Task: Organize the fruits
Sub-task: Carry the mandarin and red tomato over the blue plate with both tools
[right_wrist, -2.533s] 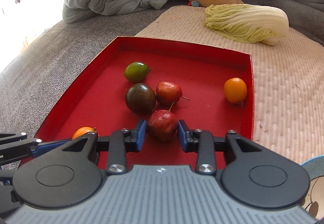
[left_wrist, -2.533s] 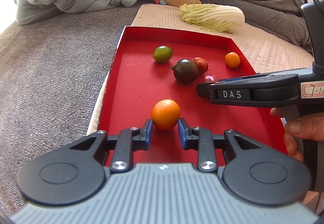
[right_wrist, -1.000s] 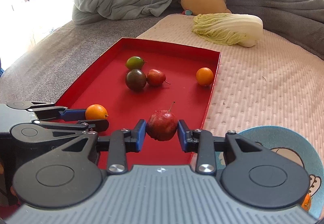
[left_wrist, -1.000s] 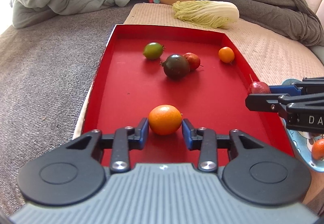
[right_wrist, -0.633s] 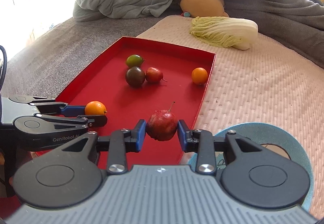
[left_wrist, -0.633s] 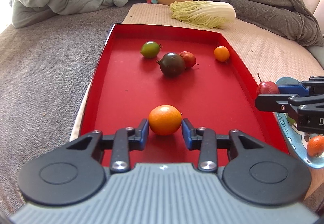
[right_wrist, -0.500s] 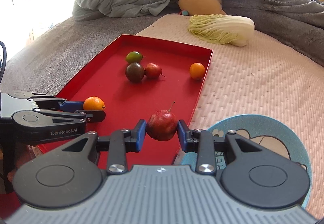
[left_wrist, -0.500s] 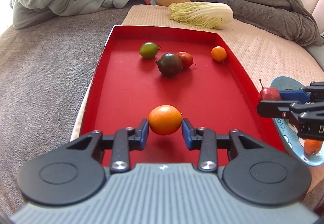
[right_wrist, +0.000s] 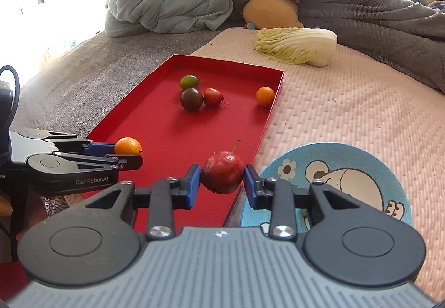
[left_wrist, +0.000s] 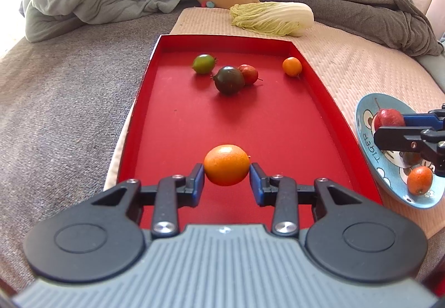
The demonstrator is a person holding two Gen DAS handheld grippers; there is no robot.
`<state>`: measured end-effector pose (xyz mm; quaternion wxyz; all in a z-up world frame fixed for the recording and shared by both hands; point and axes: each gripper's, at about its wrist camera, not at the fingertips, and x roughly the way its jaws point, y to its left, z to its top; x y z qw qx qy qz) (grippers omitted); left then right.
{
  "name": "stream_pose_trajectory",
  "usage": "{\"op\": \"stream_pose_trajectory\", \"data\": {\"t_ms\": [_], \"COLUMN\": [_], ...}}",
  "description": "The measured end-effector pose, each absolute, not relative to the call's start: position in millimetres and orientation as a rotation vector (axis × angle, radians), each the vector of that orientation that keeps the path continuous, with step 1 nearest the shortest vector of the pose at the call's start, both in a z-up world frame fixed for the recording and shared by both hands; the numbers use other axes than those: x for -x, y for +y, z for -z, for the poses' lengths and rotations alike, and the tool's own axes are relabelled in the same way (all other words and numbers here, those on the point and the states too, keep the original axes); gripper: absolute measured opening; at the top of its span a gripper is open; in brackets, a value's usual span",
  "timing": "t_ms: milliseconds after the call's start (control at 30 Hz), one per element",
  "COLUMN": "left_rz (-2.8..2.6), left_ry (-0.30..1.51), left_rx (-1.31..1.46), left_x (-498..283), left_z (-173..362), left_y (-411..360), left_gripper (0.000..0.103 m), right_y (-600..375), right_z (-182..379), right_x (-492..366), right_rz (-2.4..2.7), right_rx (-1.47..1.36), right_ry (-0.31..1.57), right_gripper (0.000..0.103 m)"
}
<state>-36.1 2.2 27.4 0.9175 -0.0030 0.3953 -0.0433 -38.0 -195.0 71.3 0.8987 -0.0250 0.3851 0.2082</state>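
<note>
Left wrist view: the left gripper point(left_wrist: 226, 178) has its fingers clamped on an orange point(left_wrist: 226, 164), held over the near end of the red tray point(left_wrist: 317, 77). Further back in the tray sit a green tomato point(left_wrist: 204, 64), a dark tomato point(left_wrist: 229, 79) touching a red fruit point(left_wrist: 248, 74), and a small orange point(left_wrist: 292, 66) by the right wall. Off to the right, the right gripper point(right_wrist: 222, 182) is pinching a red apple point(right_wrist: 222, 175) over the left edge of the blue plate point(right_wrist: 361, 157), which already has 1 small orange fruit point(left_wrist: 419, 180) on it. A cabbage point(left_wrist: 274, 18) lies on the bed behind the tray.
</note>
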Motion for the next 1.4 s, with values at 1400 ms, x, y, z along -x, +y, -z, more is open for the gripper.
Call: {"op": "stream_pose_trajectory", "data": {"t_ms": [1400], "left_rz": [0.305], "left_ry": [0.757], "left_rx": [-0.070], "left_x": [49], "left_z": [-60], "left_y": [-118], "left_gripper": [0.038], "right_y": [-326], "right_z": [-142], "right_x": [44], "right_rz": [-0.273], "right_rx": [-0.118], "right_ry": [0.684], "right_gripper": [0.039]}}
